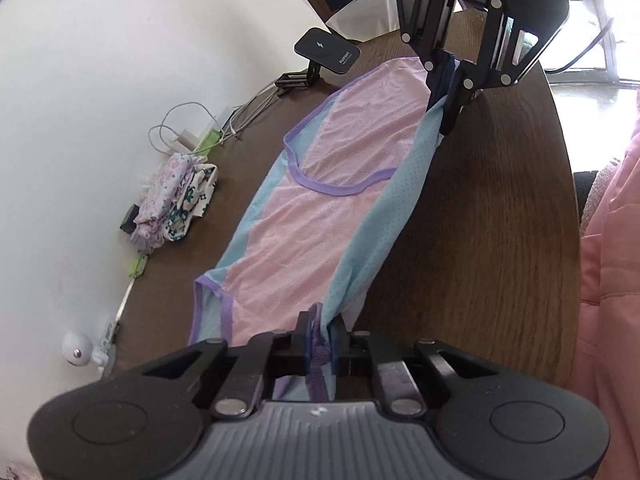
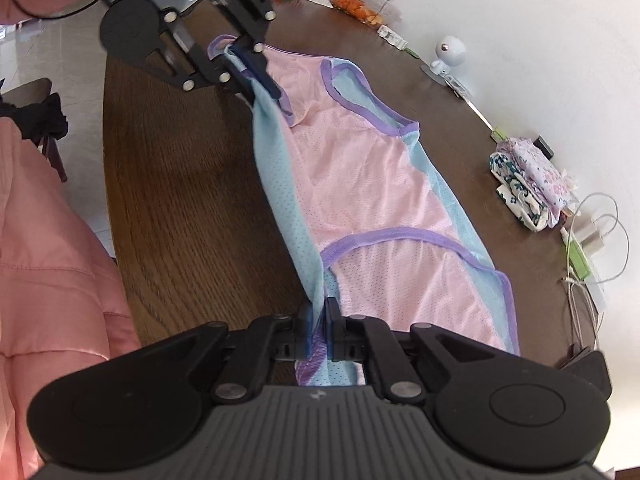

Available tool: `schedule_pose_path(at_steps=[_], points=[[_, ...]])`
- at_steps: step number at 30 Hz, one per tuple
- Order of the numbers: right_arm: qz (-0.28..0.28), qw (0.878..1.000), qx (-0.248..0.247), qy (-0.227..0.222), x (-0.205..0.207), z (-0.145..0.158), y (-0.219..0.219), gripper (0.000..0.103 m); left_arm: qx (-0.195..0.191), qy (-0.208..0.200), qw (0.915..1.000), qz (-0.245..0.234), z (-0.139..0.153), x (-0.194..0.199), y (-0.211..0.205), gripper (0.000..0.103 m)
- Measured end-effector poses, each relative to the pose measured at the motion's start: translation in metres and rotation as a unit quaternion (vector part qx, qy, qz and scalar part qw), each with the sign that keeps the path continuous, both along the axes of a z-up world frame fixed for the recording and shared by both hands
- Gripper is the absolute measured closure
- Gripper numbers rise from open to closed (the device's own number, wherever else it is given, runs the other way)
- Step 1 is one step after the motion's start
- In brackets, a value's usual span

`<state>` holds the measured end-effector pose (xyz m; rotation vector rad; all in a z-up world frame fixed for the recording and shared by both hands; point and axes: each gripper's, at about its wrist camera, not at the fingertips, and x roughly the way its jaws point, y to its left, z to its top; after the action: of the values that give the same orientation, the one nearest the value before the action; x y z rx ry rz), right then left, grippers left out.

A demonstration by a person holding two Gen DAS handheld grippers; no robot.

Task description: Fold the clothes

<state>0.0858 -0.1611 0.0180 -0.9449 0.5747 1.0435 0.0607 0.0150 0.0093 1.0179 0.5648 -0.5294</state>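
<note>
A pink mesh tank top (image 1: pixel 320 216) with light blue sides and purple trim lies stretched along the dark wooden table (image 1: pixel 480 240). In the left wrist view my left gripper (image 1: pixel 320 334) is shut on one end of its near blue edge, with purple trim bunched between the pads. At the far end of that edge my right gripper (image 1: pixel 444 110) is shut on the cloth. The right wrist view shows the same tank top (image 2: pixel 380 184) from the other end: my right gripper (image 2: pixel 319 320) pinches the blue edge close up, and my left gripper (image 2: pixel 256 80) holds the far end. The edge between them is lifted off the table.
A folded pile of floral clothes (image 1: pixel 180 196) (image 2: pixel 528 184) sits by the white wall with chargers and cables (image 1: pixel 188 136). There is also a charging stand (image 1: pixel 328 50), a small white camera (image 2: pixel 450 54) and a snack tub (image 2: pixel 356 4). A person's pink jacket (image 2: pixel 48 260) borders the table's near side.
</note>
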Motion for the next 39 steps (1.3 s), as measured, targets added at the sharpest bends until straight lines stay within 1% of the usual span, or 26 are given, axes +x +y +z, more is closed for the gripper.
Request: schedule_pose_path(at_steps=[3,4,6,8,9,12,13,14,15,16,17,20,22,23,24,25,29,30,33,36,37,39], points=[[0.02,1.0,-0.024,0.007,0.027,0.016,0.006,0.098,0.022,0.019,0.9991,-0.032,0.018,0.032,-0.001,0.095],[0.022,0.999,-0.036,0.019,0.043,0.019,0.008,0.098,0.029,0.036,0.998,-0.043,0.021,0.044,-0.002,0.095],[0.024,0.997,-0.052,0.047,0.072,0.019,0.01,0.098,0.032,0.064,0.9961,-0.052,0.02,0.072,-0.003,0.095],[0.019,0.996,-0.056,0.073,0.098,0.014,0.012,0.098,0.03,0.098,0.9933,-0.052,0.014,0.097,-0.003,0.095],[0.014,0.995,-0.056,0.079,0.108,0.01,0.014,0.098,0.028,0.112,0.9921,-0.049,0.009,0.109,-0.003,0.095],[0.001,0.992,-0.045,0.117,0.134,0.0,0.014,0.096,0.015,0.157,0.9866,-0.042,-0.004,0.134,0.002,0.089],[-0.003,0.991,-0.036,0.13,0.14,-0.001,0.012,0.095,0.006,0.165,0.9855,-0.039,-0.005,0.139,0.005,0.083],[-0.008,0.99,-0.022,0.141,0.145,-0.002,0.008,0.089,-0.007,0.173,0.9844,-0.034,-0.005,0.144,0.009,0.077],[-0.014,0.988,-0.009,0.151,0.15,-0.002,0.004,0.077,-0.02,0.178,0.9834,-0.029,-0.005,0.147,0.013,0.067],[-0.023,0.987,0.003,0.156,0.154,-0.002,-0.001,0.071,-0.033,0.178,0.9832,-0.024,-0.003,0.15,0.018,0.061],[-0.032,0.986,0.016,0.162,0.158,-0.001,-0.005,0.063,-0.045,0.178,0.9829,-0.017,-0.001,0.153,0.024,0.06],[-0.065,0.979,0.059,0.182,0.17,0.001,-0.022,0.061,-0.081,0.169,0.9822,0.016,0.006,0.159,0.041,0.058],[-0.09,0.971,0.098,0.197,0.172,0.004,-0.037,0.057,-0.112,0.164,0.9795,0.033,0.012,0.156,0.054,0.057],[-0.1,0.967,0.117,0.203,0.172,0.005,-0.044,0.05,-0.128,0.163,0.9776,0.039,0.015,0.153,0.06,0.055],[-0.114,0.962,0.136,0.207,0.171,0.007,-0.051,0.046,-0.142,0.161,0.9756,0.046,0.017,0.149,0.066,0.05],[-0.122,0.959,0.148,0.209,0.169,0.007,-0.055,0.045,-0.152,0.157,0.9746,0.052,0.019,0.143,0.071,0.047],[-0.137,0.953,0.175,0.208,0.157,0.011,-0.057,0.044,-0.171,0.127,0.9746,0.069,0.027,0.106,0.09,0.047],[-0.136,0.953,0.177,0.205,0.153,0.013,-0.054,0.044,-0.17,0.12,0.9753,0.073,0.028,0.094,0.095,0.047],[-0.118,0.96,0.175,0.184,0.143,0.02,-0.033,0.044,-0.167,0.099,0.9773,0.085,0.031,0.055,0.11,0.046],[-0.101,0.967,0.162,0.166,0.136,0.024,0.001,0.042,-0.135,0.087,0.9807,0.111,0.021,0.024,0.121,0.046],[-0.096,0.97,0.157,0.161,0.134,0.024,0.012,0.042,-0.13,0.081,0.9801,0.126,0.018,0.017,0.127,0.046],[-0.092,0.973,0.147,0.151,0.13,0.024,0.037,0.042,-0.138,0.071,0.9752,0.157,0.016,0.009,0.141,0.046]])
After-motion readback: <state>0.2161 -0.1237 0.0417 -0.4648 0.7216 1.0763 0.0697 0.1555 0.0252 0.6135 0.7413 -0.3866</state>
